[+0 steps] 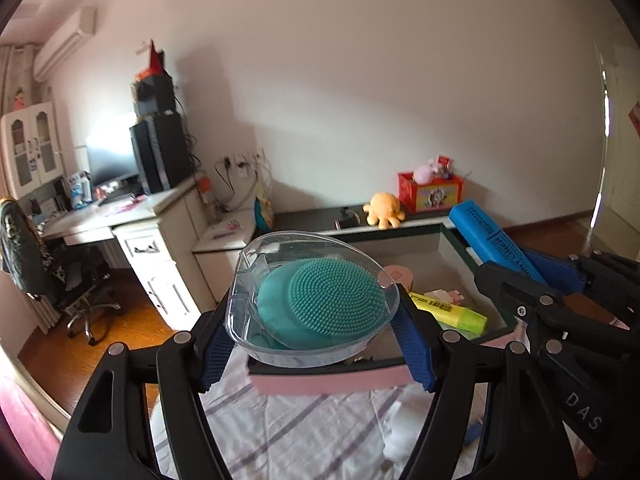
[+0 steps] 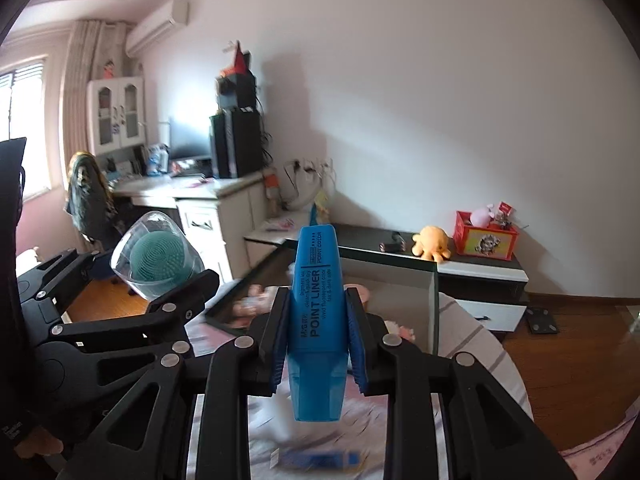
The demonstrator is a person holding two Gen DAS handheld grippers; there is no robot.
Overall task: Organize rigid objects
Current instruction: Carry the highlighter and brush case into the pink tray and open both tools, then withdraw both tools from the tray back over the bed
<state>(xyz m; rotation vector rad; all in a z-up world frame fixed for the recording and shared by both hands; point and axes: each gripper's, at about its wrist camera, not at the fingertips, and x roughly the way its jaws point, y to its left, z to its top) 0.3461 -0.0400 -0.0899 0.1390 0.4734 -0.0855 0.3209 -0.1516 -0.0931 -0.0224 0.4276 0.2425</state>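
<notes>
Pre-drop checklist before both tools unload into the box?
1. Left tool grips the clear case: ok.
2. Teal brush sits inside the case: ok.
3. Right tool grips the blue highlighter: ok.
4. Box is open: ok.
5. Free floor in the box beyond the yellow highlighter: ok.
6. Tools clear of each other: cannot tell.

left wrist view: we look forward and slightly down, close over pink-rimmed shallow box (image 1: 328, 380). right wrist view: same heading, from its right. both share yellow plush octopus (image 1: 384, 209) (image 2: 434, 243), white wall.
</notes>
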